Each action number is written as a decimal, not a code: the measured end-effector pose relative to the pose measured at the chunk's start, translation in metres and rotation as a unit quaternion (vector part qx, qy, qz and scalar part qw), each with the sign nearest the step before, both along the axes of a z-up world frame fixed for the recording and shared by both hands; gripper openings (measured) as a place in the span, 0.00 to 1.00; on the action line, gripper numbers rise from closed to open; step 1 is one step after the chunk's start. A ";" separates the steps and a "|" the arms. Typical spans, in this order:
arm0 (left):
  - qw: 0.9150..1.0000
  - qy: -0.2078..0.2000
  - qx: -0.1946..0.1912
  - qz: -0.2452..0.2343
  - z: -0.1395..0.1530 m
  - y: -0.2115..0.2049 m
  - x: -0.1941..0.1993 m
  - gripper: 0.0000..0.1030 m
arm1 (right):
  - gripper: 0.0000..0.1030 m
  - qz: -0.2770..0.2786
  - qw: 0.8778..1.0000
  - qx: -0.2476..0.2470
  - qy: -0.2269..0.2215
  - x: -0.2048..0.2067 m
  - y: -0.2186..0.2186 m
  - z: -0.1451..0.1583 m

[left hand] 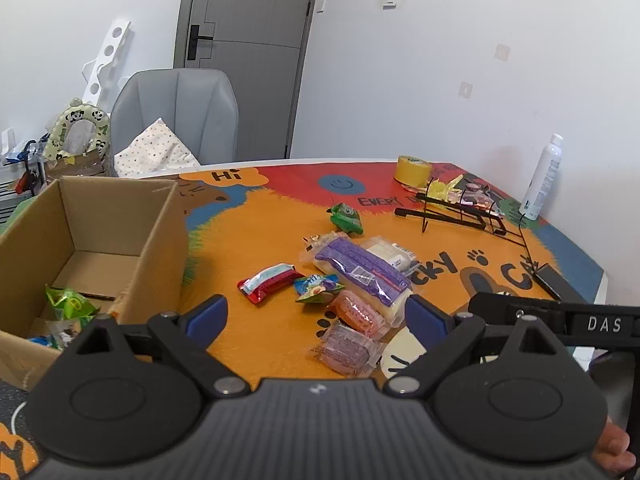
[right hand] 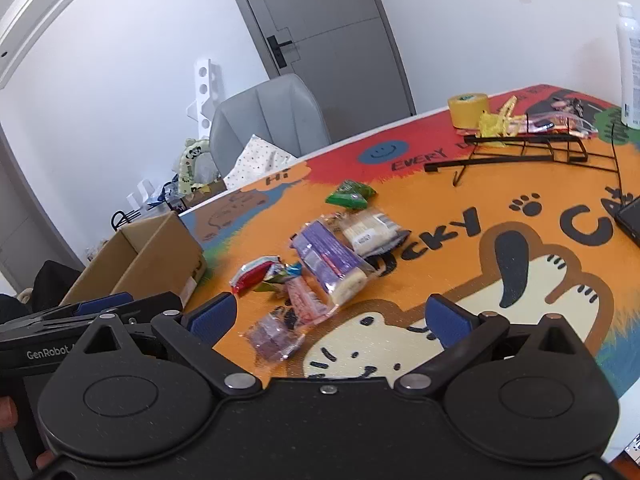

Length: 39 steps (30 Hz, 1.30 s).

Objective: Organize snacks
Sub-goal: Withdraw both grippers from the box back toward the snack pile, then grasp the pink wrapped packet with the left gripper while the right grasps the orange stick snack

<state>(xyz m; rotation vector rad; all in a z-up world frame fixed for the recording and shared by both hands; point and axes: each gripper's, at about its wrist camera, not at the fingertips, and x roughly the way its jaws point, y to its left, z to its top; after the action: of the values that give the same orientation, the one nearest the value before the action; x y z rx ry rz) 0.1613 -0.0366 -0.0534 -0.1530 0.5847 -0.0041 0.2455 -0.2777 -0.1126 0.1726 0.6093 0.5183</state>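
Although a few packets already lie inside the cardboard box point(left hand: 92, 240), which stands at the left edge of the desk point(left hand: 248, 240), most of the work seems to be left, because the main group of snacks is not yet collected. Nearest, the left gripper point(left hand: 316, 312) hovers over the near edge of the desk with its fingers point(left hand: 210, 312) spread and nothing between them; the right gripper point(right hand: 332, 314) is the same, fingers wide apart and empty. Just beyond the left gripper lie two clear-wrapped round cakes, a purple cake point(left hand: 346, 350) and a pink cake point(left hand: 358, 312), touching each other. A little farther are a small blue-green packet point(left hand: 318, 288) and a red bar point(left hand: 268, 282), then a long purple package point(left hand: 362, 270) which lies partly over a pale wrapped cake point(left hand: 390, 256). Farther toward the middle of the desk a green packet point(left hand: 346, 220) lies alone. Inside the box I can see a green wrapper point(left hand: 66, 304) and some more packets at the near corner, not clear enough to name. At the far right corner stand a black wire rack point(left hand: 460, 212) with yellow and clear wrappers, a yellow tape roll point(left hand: 412, 170) and a white spray bottle point(left hand: 544, 176).
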 end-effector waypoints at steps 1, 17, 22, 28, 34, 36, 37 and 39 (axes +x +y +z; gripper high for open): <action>1.000 0.003 0.000 0.000 -0.002 -0.001 0.002 0.92 | 0.99 -0.001 1.000 0.000 0.002 0.002 -0.001 -0.002; 0.999 0.046 0.018 0.021 -0.039 -0.021 0.040 0.91 | 0.92 0.005 1.000 0.007 0.029 0.023 -0.011 -0.032; 0.998 0.054 0.026 0.036 -0.047 -0.025 0.052 0.91 | 0.92 0.002 0.999 0.009 0.036 0.027 -0.016 -0.038; 0.997 0.059 0.042 0.038 -0.056 -0.033 0.061 0.91 | 0.92 0.001 0.999 0.004 0.040 0.030 -0.016 -0.042; 0.995 0.071 0.052 0.039 -0.063 -0.031 0.064 0.91 | 0.90 0.004 0.999 0.006 0.045 0.033 -0.014 -0.046; 0.995 0.072 0.052 0.041 -0.063 -0.029 0.062 0.91 | 0.90 0.007 0.999 0.008 0.045 0.033 -0.012 -0.046; 0.995 0.073 0.054 0.042 -0.063 -0.029 0.061 0.91 | 0.90 0.009 0.999 0.009 0.045 0.034 -0.011 -0.047; 0.995 0.073 0.057 0.043 -0.062 -0.027 0.058 0.91 | 0.90 0.013 0.999 0.011 0.046 0.034 -0.006 -0.047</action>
<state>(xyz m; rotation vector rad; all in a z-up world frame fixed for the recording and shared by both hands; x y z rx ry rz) 0.2192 -0.0637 -0.1156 -0.0666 0.7230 0.1249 0.2799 -0.2838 -0.1596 0.2118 0.6971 0.5443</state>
